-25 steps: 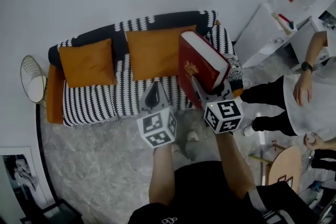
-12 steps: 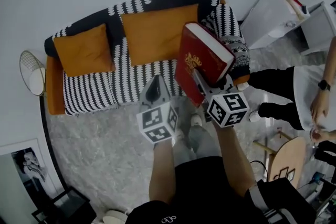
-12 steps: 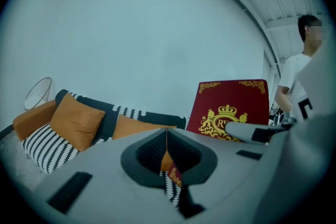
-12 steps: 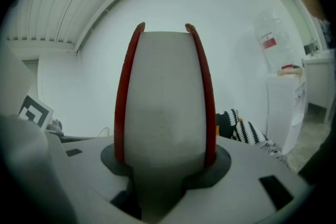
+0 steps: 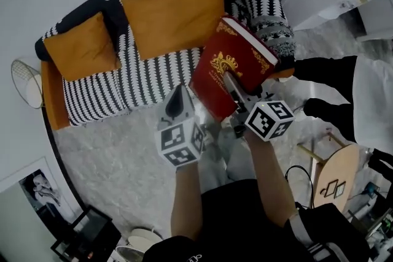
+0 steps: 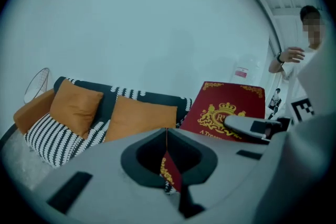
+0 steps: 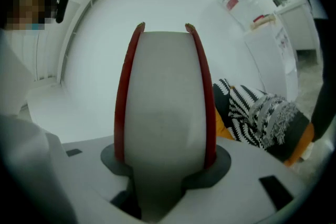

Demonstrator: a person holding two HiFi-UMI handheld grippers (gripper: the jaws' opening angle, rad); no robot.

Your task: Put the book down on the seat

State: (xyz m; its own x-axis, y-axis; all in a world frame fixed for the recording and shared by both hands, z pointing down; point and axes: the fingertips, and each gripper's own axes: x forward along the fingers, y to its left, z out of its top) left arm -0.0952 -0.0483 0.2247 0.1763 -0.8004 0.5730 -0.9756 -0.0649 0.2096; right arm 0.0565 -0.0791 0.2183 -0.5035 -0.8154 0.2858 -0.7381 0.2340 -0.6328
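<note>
The thick red hardback book [image 5: 236,67] looks heavy and stiff, with a smooth cover that may slip, so it is best clamped across both covers. The right tool [image 5: 235,90] grips it that way, tilted in the air above the striped sofa seat [image 5: 147,80]. The left tool [image 5: 178,100] is closed on nothing
</note>
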